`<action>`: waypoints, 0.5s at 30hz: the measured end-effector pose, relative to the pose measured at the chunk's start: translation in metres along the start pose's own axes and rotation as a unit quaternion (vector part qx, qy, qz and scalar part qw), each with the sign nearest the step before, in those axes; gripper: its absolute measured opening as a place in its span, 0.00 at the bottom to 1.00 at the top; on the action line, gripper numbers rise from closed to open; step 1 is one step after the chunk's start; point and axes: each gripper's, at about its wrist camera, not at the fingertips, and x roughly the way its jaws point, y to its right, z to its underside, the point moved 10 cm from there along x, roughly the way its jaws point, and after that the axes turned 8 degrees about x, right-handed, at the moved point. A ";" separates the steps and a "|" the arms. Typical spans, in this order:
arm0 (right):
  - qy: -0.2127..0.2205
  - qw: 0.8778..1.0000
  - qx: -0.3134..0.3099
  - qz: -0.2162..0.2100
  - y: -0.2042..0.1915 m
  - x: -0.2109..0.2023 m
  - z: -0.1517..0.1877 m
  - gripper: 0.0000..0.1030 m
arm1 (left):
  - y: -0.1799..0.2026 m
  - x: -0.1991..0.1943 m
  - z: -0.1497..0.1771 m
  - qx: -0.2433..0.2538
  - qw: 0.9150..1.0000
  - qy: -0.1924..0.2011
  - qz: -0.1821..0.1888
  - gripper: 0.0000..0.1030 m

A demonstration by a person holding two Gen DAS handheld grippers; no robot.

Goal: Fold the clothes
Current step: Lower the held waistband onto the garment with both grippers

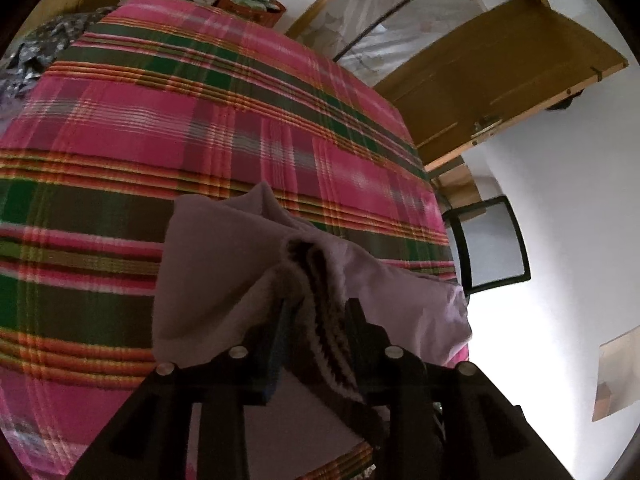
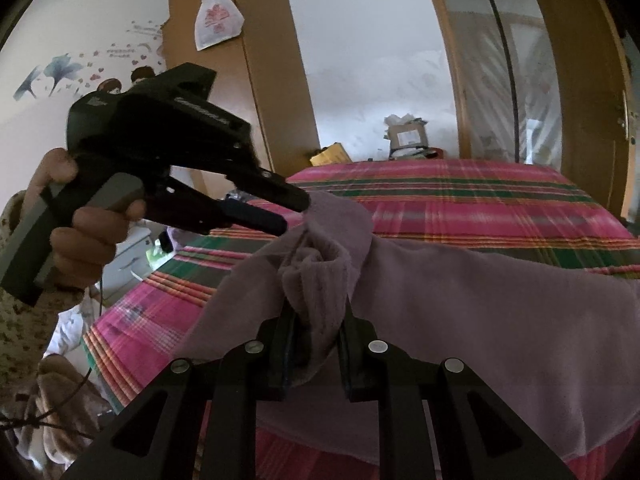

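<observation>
1. Lilac fleece fills the right gripper [image 2: 318, 344]: its jaws stand narrowly apart, pressed on a bunched wad of the garment [image 2: 460, 292], so we read that as a firm hold on several layers.
2. Over at the left gripper [image 1: 316, 332], the jaws stand partly apart with a folded edge of the same garment [image 1: 224, 264] lying between them. From the right wrist view its fingertips [image 2: 280, 216] sit at the cloth's raised corner with a gap showing, so we judge the pads are not pressing.
3. We take the garment for a soft, light, limp thing with a plush inner pile. It will sag and drape wherever it is not held, and thick folds can slip out of a loose pinch. Hems and corners are the places to grab, taking a full bite of doubled edge, not a single layer.
4. Most of the cloth hangs from the right gripper and drapes down onto the plaid bedspread [image 1: 200, 120], near the bed's near edge.
5. The left hand [image 2: 80, 224] wraps the grey handle, thumb on top, its gripper angled down toward the cloth from the left. The right gripper points forward and slightly down across the bed.
6. A patterned sleeve [image 2: 24, 320] shows at the left wrist.
</observation>
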 end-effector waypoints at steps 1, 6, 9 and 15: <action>0.001 1.000 -0.001 0.000 0.000 0.000 0.000 0.18 | 0.000 -0.004 0.002 0.000 1.000 0.004 -0.001 0.28; -0.002 1.000 -0.001 0.000 -0.001 0.002 0.001 0.18 | -0.010 -0.036 0.025 0.005 1.000 0.016 -0.016 0.28; -0.002 1.000 0.003 -0.003 -0.001 0.003 0.001 0.18 | -0.024 -0.065 0.037 -0.004 0.999 0.034 -0.041 0.28; -0.008 1.000 -0.002 -0.008 -0.006 0.007 0.005 0.18 | -0.046 -0.112 0.056 -0.033 0.995 0.069 -0.069 0.29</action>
